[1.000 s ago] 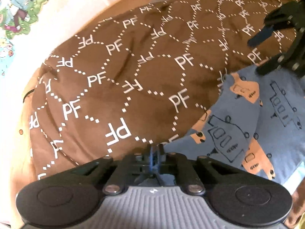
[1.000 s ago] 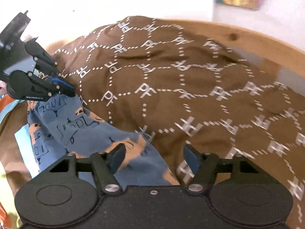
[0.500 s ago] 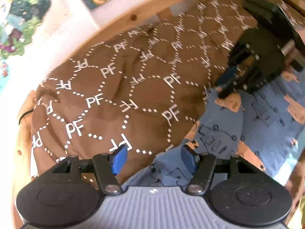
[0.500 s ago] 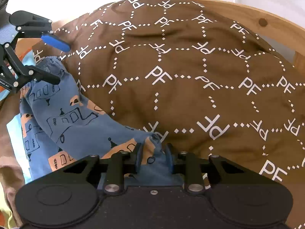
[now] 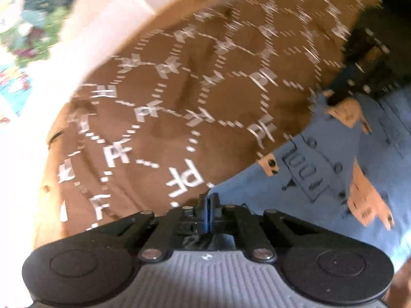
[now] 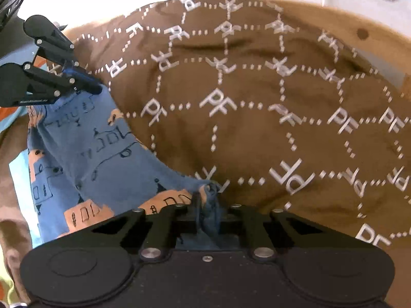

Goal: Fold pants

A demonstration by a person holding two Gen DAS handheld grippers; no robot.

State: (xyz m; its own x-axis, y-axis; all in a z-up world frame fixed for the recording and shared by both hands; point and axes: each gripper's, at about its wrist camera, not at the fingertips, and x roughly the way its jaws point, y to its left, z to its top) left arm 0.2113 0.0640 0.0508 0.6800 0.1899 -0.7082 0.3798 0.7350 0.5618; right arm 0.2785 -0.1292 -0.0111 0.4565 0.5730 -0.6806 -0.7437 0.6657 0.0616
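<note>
Blue pants (image 5: 321, 179) with orange and black vehicle prints lie on a brown blanket (image 5: 205, 102). My left gripper (image 5: 209, 200) is shut on a corner of the pants' edge. My right gripper (image 6: 206, 197) is shut on a bunched corner of the pants (image 6: 90, 154). The left gripper also shows in the right wrist view (image 6: 92, 87), at the far corner of the fabric. The right gripper shows blurred in the left wrist view (image 5: 344, 92), at the pants' upper edge. The cloth stretches between the two grippers.
The brown blanket with white "PF" lettering (image 6: 257, 102) covers a bed with a wooden frame (image 5: 179, 2). A white wall with colourful pictures (image 5: 28, 25) is behind. Light blue cloth (image 6: 18, 177) lies under the pants at the left.
My left gripper was open half a second ago and has shut on the pants' corner. My right gripper stays shut on its corner. Both views have shifted slightly; the left view is blurred by motion.
</note>
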